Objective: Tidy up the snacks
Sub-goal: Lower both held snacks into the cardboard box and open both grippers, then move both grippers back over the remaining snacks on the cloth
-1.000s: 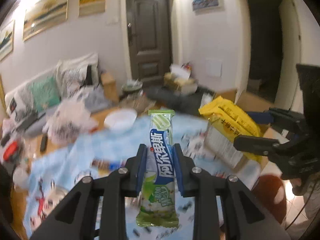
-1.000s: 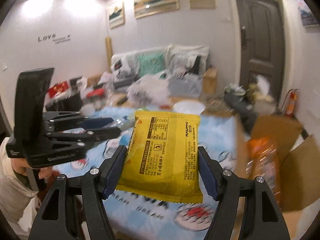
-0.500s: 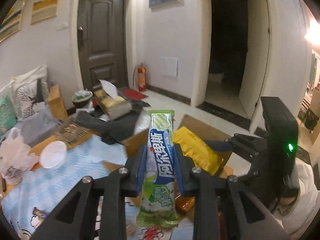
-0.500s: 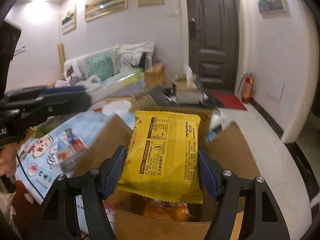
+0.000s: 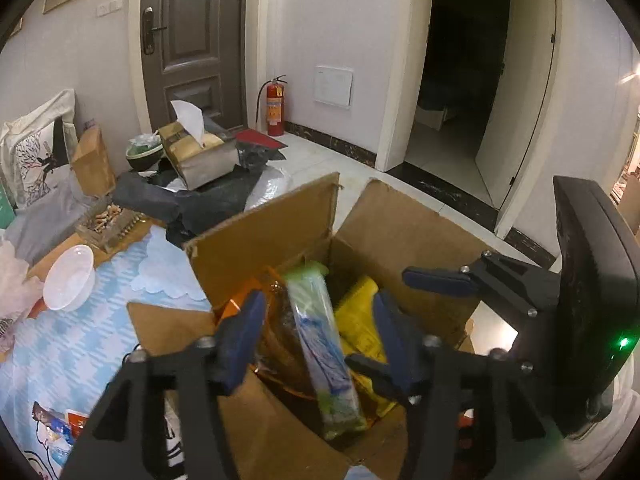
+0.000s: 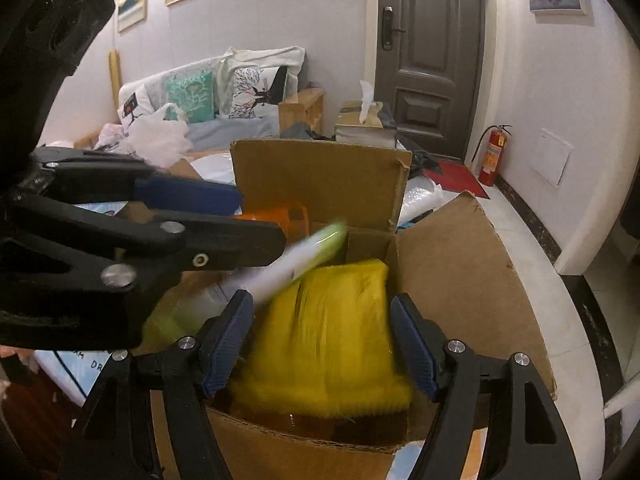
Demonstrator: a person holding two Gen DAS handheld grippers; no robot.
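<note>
Box: We see an open cardboard box (image 5: 400, 232) at the right end of the table (image 5: 80, 344). Its flaps stand up and out, which leaves the mouth clear, so we judge it to be the bin for the snacks.
Table: It wears a blue patterned cloth, with a white bowl (image 5: 68, 278) at the far left, well apart from the box. We take it as the place the snacks come from.
Left claw: Our left claw (image 5: 318, 330) hangs over the box mouth, pointing down into it. Its jaws are opening, and neither pad touches the wafer pack between them, which suits a drop.
Right claw: Our right claw (image 6: 322, 346) hovers just beside the left one, over the near edge of the box. Its jaws are opening too. The yellow pack sits between them, blurred, and we see no pad pressing on it.
Yellow pack: The yellow pack (image 6: 332, 328) is over the box interior, above an orange bag (image 5: 276, 336) already inside.
Wafer pack: The green-and-blue wafer pack (image 5: 324, 348) is long and thin, smeared, slanting down into the box. We judge it to be falling.
Stage: Both snacks look released into the box.
</note>
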